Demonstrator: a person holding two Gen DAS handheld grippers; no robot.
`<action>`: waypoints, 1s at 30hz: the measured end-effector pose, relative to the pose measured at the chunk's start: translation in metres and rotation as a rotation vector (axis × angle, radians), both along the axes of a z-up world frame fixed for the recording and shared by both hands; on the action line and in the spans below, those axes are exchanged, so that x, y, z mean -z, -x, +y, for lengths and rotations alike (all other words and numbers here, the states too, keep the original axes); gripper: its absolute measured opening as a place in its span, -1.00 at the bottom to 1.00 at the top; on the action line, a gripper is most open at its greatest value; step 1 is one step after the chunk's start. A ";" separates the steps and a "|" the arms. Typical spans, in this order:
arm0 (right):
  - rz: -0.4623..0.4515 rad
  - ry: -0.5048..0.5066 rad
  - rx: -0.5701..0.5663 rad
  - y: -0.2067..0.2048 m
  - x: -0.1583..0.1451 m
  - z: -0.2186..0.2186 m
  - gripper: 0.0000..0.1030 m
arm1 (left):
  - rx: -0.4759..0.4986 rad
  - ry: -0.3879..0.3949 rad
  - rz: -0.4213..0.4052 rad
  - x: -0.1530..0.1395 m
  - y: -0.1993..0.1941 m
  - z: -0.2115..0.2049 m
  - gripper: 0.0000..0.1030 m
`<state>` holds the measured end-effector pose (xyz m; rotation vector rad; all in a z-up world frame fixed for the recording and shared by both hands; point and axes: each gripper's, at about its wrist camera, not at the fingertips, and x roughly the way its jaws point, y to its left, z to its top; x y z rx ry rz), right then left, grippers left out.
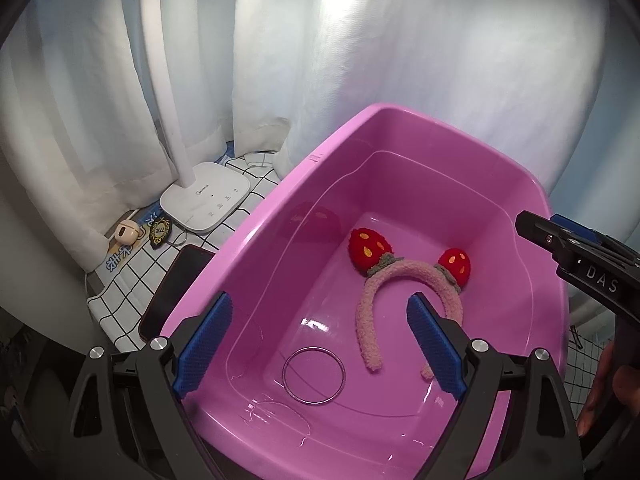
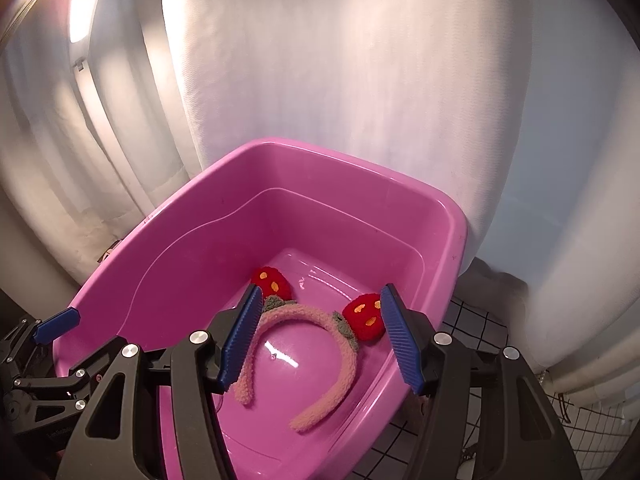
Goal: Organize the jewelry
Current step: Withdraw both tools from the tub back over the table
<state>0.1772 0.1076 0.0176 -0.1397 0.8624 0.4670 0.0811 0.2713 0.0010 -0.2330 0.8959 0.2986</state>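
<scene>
We note both grippers, left (image 1: 320, 344) and right (image 2: 320, 336), spread and empty above the glossy pink plastic tub (image 1: 280, 200) holding a fuzzy pink strawberry-eared headband (image 1: 400, 280) and thin metal bangle (image 1: 313, 375).

From my feed the tub (image 1: 256, 240) is solid bubblegum pink, glossy all over. The headband (image 1: 374, 304) in it is fuzzy pale pink, with two red strawberries dotted orange-yellow and little grey-green leaf bits. The bangle (image 1: 314, 375) looks plain silver. Both sets of fingers (image 2: 402, 344) have ribbed blue pads on black frames. Tabletop (image 1: 132, 280) cloth is white with a black grid. Lamp base (image 1: 206, 200) is white, phone (image 1: 176, 292) black, curtain (image 1: 400, 40) white.
</scene>
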 end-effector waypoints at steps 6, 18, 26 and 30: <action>0.000 -0.008 -0.009 0.005 -0.003 -0.002 0.14 | -0.015 -0.008 0.003 -0.006 0.006 -0.002 0.70; -0.003 -0.034 0.002 0.027 -0.008 -0.025 0.14 | -0.029 -0.029 -0.001 -0.020 0.018 -0.016 0.70; -0.027 -0.036 0.017 0.052 -0.016 -0.049 0.17 | -0.016 -0.044 -0.006 -0.025 0.023 -0.038 0.71; -0.032 -0.045 0.031 0.063 -0.019 -0.065 0.17 | -0.002 -0.048 -0.009 -0.027 0.025 -0.051 0.71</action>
